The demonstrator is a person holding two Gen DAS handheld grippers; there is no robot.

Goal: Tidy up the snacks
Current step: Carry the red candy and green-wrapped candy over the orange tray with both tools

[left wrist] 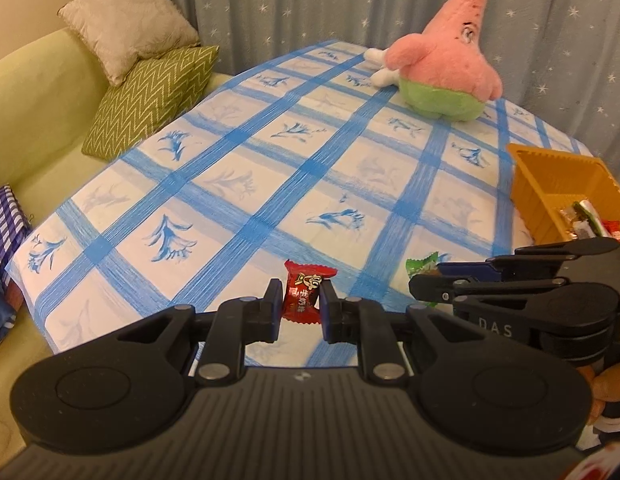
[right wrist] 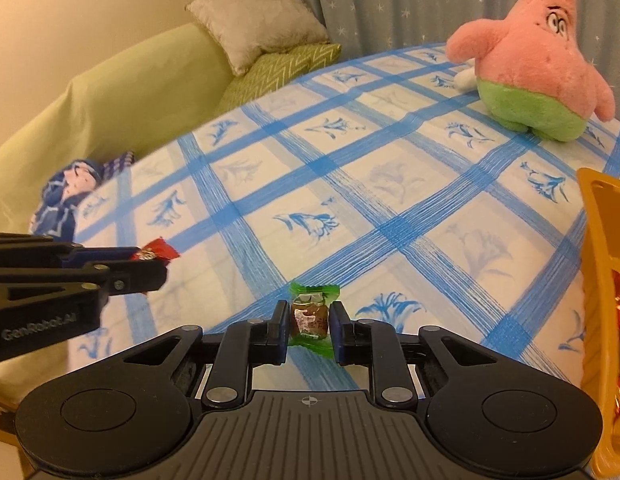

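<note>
Red-wrapped candy [left wrist: 301, 297] sits pinched in our left gripper [left wrist: 300, 309] above the blue-checked table [left wrist: 269, 168]; our right gripper [right wrist: 309, 326] clamps a green-wrapped candy [right wrist: 311, 316], beside the orange plastic tray [left wrist: 550, 176].

Warm, yellowish indoor light, moderately dim and even; no glare or hard shadows on the tablecloth [left wrist: 293, 184]. Both fisheye views bow straight lines strongly toward the edges, with dark vignetting in the corners. The left wrist view is fairly sharp at centre. The right wrist view is softer, smeared along its left edge, where the sofa [right wrist: 109, 104] blurs.
</note>
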